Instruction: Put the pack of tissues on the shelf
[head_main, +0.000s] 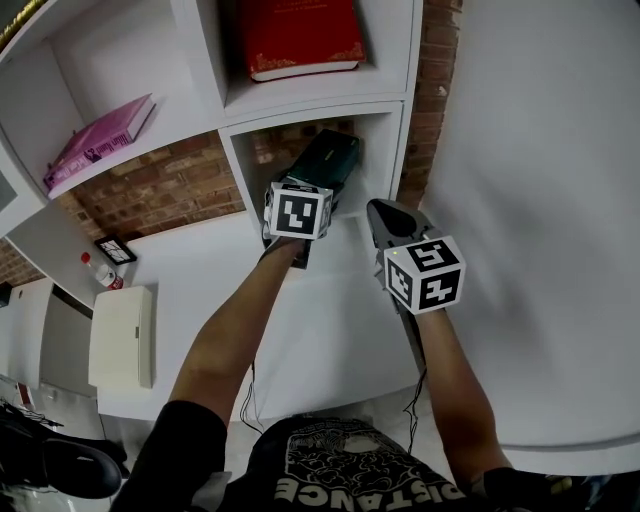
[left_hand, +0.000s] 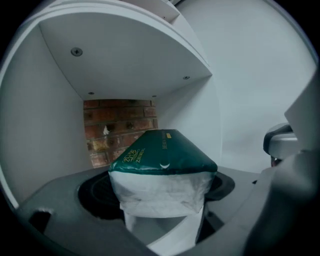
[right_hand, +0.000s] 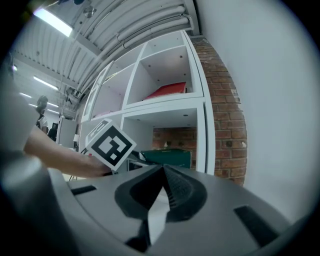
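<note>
**Spotter:** Tissues first. Your left gripper (head_main: 312, 198) has the pack of tissues (head_main: 326, 165) clamped by its near end, jaws closed against its sides. The pack reaches into the lower compartment of the shelf (head_main: 388, 125).

**Second spotter:** Your left gripper view adds what the head view hides: the pack's green top, its white end, and the brick wall (left_hand: 120, 125) at the back of that compartment. You can't tell from either view whether the pack rests on the compartment floor.

**Spotter:** Your right gripper (right_hand: 162, 173) holds nothing, and its jaw tips meet. It hangs just beside the left one, outside the shelf. Only its view shows the pack side-on.

**Second spotter:** You have one pack, two grippers and two books. The red book (head_main: 300, 35) lies in the compartment above, and the pink book (head_main: 100, 138) lies on the ledge to your left. One bottle (head_main: 101, 271) stands lower down, seen only from your head camera.
</note>
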